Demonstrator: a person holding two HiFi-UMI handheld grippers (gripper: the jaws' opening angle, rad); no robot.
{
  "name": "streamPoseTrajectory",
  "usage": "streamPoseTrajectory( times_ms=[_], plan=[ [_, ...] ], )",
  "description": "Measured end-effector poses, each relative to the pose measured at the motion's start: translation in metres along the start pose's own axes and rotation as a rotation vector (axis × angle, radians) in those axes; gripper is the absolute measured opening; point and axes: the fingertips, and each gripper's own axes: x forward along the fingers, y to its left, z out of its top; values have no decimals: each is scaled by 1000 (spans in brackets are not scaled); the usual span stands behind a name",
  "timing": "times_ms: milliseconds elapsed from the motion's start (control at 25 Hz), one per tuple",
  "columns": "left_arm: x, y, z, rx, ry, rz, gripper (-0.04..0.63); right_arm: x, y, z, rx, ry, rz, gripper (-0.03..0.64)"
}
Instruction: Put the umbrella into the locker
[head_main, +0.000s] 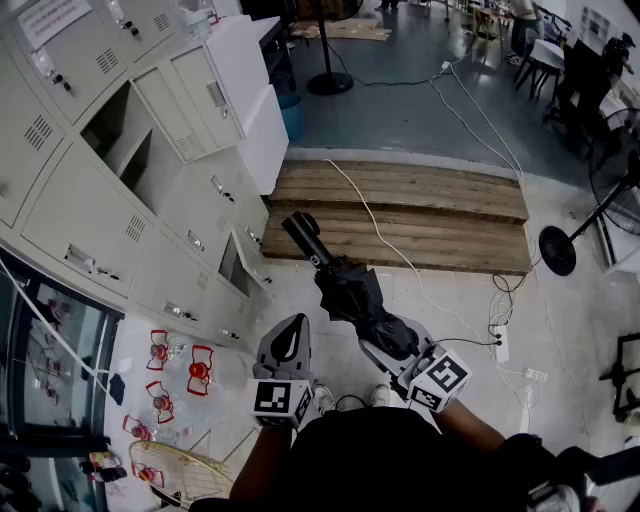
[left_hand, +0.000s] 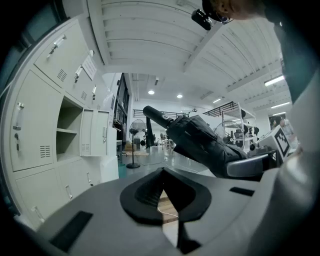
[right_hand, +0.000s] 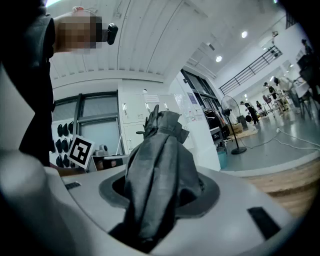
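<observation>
Above pale floor (head_main: 580, 330) juts a folded black umbrella (head_main: 345, 285), fabric bunched.

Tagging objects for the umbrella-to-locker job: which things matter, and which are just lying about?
Job: umbrella, right gripper holding it, open locker.
Lying about: white cable, wooden platform, fan stand, racket, power strip.

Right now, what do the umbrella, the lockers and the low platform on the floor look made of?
The umbrella is dark matte woven fabric, gathered in soft creases. Its handle looks like smooth black plastic, though that is less certain. The lockers are probably painted sheet metal: pale grey, thin doors, punched vent slots. The platform is bare wood planks with visible grain and seams.
</observation>
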Motion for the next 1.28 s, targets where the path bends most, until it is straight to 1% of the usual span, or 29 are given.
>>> streamPoseTrajectory(
  times_ms=[80, 160, 240, 360, 600, 720, 840, 1000, 1200, 1280],
  plan=[
    [1, 8, -2, 12, -13, 11, -2, 6, 1, 2, -7, -7, 4, 209],
    [1, 14, -3, 7, -21, 21, -2, 12, 1, 3, -3, -14, 7, 209],
    [0, 18, 2, -4, -34, 23, -2, 18, 3, 3, 7, -18, 7, 209],
    [-1, 25, 8, 5, -54, 27, -2, 26, 4, 3, 13, -18, 6, 209],
    [-3, 48, -3, 9, -27, 47, -2, 45, 5, 4, 35, -24, 4, 213],
    [-4, 62, -8, 25, -29, 46, -2, 60, 9, 7, 16, -33, 6, 215],
    [-9, 78, -1, 14, -44, 37, -2, 80, 15, 10, 22, -47, 14, 215],
    [-14, 109, 8, 27, -71, 37, -2, 112, 21, 13, 34, -55, 16, 215],
    [-19, 149, 5, 56, -77, 41, -2, 149, 28, 9, 76, -72, -12, 216],
    [-19, 163, 2, 55, -72, 44, -2, 164, 31, 7, 90, -71, -18, 216]
  ],
)
